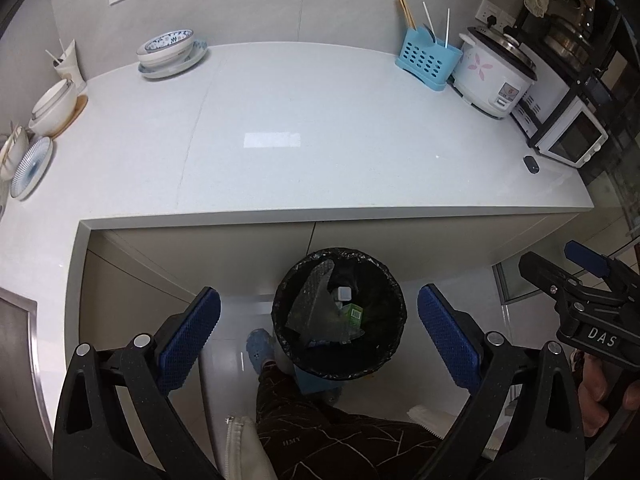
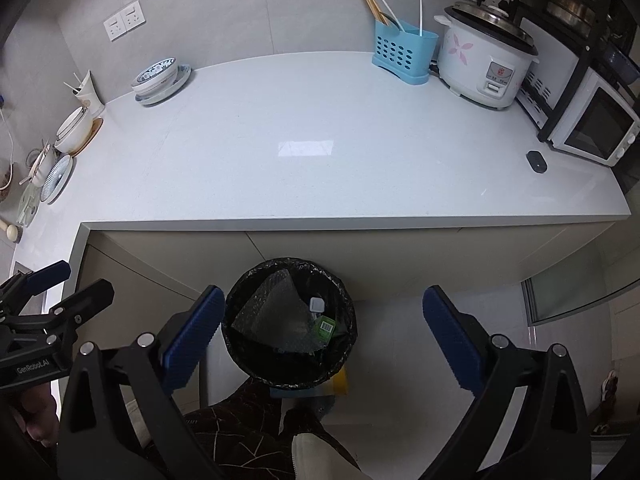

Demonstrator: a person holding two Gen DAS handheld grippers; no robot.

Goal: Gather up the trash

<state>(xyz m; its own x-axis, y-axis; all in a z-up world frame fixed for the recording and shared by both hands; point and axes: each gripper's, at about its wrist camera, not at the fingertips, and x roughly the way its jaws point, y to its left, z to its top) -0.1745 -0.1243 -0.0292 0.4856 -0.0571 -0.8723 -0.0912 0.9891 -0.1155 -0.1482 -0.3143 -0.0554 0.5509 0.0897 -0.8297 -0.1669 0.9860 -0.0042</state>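
A round trash bin with a black liner (image 1: 390,344) stands on the floor below the counter edge; it also shows in the right wrist view (image 2: 236,356). Inside lie crumpled bubble wrap (image 1: 310,306), a small white cube (image 1: 345,293) and a green packet (image 1: 354,314); the same bubble wrap (image 2: 272,316) and green packet (image 2: 326,326) show in the right wrist view. My left gripper (image 1: 319,338) is open and empty above the bin. My right gripper (image 2: 320,338) is open and empty, just right of the bin; it also shows in the left wrist view (image 1: 580,276).
White counter (image 1: 304,128) holds stacked bowls and plates (image 1: 172,54), dishes at the left edge (image 1: 32,164), a blue utensil caddy (image 1: 428,58), a rice cooker (image 1: 494,74), a toaster oven (image 1: 572,136) and a small black object (image 1: 531,164). The person's leg (image 1: 304,412) is beside the bin.
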